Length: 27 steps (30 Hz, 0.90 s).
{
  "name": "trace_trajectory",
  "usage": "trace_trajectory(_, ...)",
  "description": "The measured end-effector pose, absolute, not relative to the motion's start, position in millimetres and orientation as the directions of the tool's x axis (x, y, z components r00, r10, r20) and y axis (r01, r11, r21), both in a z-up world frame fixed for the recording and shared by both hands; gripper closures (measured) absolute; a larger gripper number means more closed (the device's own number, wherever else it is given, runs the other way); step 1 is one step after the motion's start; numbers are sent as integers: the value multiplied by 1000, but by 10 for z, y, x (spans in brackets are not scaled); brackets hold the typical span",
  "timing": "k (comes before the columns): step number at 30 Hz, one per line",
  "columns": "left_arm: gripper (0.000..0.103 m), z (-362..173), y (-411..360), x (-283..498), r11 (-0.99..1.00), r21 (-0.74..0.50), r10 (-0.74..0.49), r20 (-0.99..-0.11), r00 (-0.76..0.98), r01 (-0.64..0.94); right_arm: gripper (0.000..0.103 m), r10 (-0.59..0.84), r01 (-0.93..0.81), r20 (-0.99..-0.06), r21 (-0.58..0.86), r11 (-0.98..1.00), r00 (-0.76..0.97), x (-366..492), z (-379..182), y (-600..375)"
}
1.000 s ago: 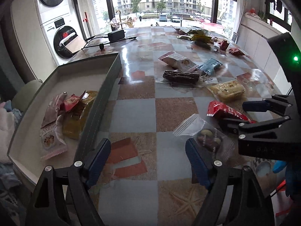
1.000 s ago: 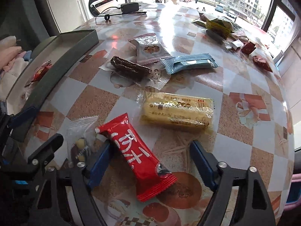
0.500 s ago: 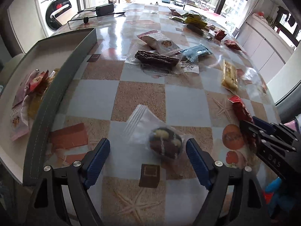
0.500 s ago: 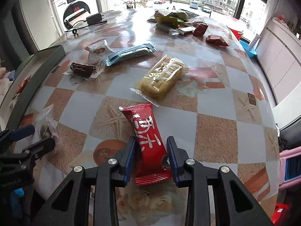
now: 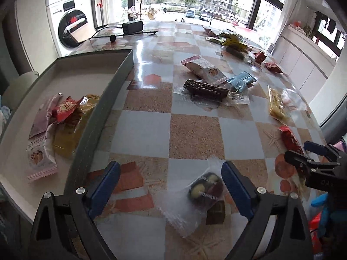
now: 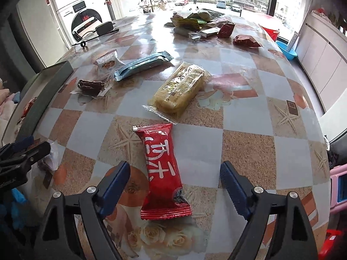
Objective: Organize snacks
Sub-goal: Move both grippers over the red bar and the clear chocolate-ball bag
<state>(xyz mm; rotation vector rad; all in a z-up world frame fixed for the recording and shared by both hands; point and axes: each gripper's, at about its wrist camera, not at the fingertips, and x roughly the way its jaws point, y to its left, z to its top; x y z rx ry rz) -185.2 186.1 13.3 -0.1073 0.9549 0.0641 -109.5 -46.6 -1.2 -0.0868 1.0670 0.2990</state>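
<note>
My left gripper [image 5: 171, 186] is open over the table, with a clear packet holding a dark round snack [image 5: 203, 189] lying between its fingers, near the right one. My right gripper [image 6: 174, 182] is open around a red snack packet [image 6: 162, 169] that lies flat on the table. A grey tray [image 5: 102, 106] at the left holds several snack packets [image 5: 63, 117]. The red packet also shows in the left wrist view [image 5: 289, 139], and the tray in the right wrist view [image 6: 43, 99].
On the table lie a yellow cake packet [image 6: 182, 88], a blue bar [image 6: 143, 65], a chocolate wafer in clear wrap [image 5: 206, 88] and a pink-white cookie packet [image 5: 201, 67]. More snacks are piled at the far side [image 6: 195, 22]. A black adapter with cable [image 5: 132, 27] lies at the back left.
My right gripper, shut on the red packet half a second ago, has opened; the packet lies on the table. My left gripper stayed open and moved so the clear packet sits nearer its right finger.
</note>
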Motion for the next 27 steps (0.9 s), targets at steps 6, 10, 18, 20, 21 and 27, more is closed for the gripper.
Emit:
trace_trajectory(6, 6, 191, 1655, -2039, 999, 44, 26, -776, 630, 14, 0, 166, -314, -859, 7, 949, 484, -1149, -99, -369)
trace_trajectory(10, 6, 21, 1495, -1920, 982, 185, 120, -799, 590, 51, 0, 179, -328, -848, 7, 945, 498, -1149, -104, -387)
trace_trajectory(18, 6, -41, 1481, -1564, 998, 54, 38, -830, 556, 13, 0, 191, -339, -834, 5, 941, 517, -1160, -109, -396)
trace_trajectory(20, 4, -61, 1471, -1572, 1000, 19, 12, -830, 558, 6, 0, 192, -340, -832, 5, 940, 520, -1166, -110, -399)
trace_trajectory(21, 2, -73, 1470, -1584, 1000, 12, 10, -828, 560, 0, 0, 193, -341, -831, 5, 940, 522, -1168, -109, -399)
trace_trajectory(27, 1, -105, 1428, -1652, 1000, 10, 11, -821, 571, -5, 0, 195, -342, -828, 4, 940, 525, -1167, -108, -399)
